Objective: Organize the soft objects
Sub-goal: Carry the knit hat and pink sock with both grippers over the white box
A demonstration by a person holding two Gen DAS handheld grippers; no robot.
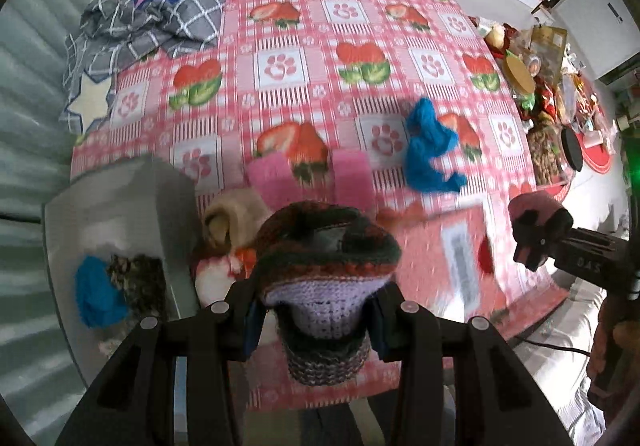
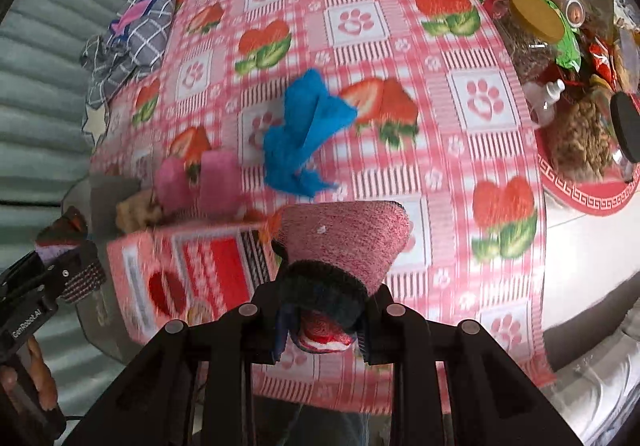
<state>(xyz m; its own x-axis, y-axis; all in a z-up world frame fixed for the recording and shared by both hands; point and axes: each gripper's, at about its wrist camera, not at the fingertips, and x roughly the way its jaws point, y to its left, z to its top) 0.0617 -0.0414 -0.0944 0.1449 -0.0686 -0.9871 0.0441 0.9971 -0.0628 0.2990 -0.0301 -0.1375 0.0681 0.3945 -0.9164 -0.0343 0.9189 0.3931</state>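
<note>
My left gripper [image 1: 316,322] is shut on a striped knitted sock [image 1: 326,258], dark red, green and lilac, held above the bed's near edge beside a grey bin [image 1: 120,206]. The bin holds a blue item [image 1: 96,296] and a dark patterned one [image 1: 140,278]. My right gripper [image 2: 320,326] is shut on a pink sock with a dark cuff [image 2: 344,242]; it also shows in the left wrist view [image 1: 536,230]. A blue sock [image 2: 304,138] [image 1: 430,148], a pink pair [image 1: 308,178] [image 2: 200,182] and a beige sock [image 1: 232,218] lie on the bed.
The bed has a pink strawberry-print sheet [image 1: 320,46]. A pink printed box [image 2: 192,274] stands at the near edge. A grey checked quilt [image 1: 160,14] is piled at the far left. A cluttered red table [image 2: 580,86] with jars and snacks stands on the right.
</note>
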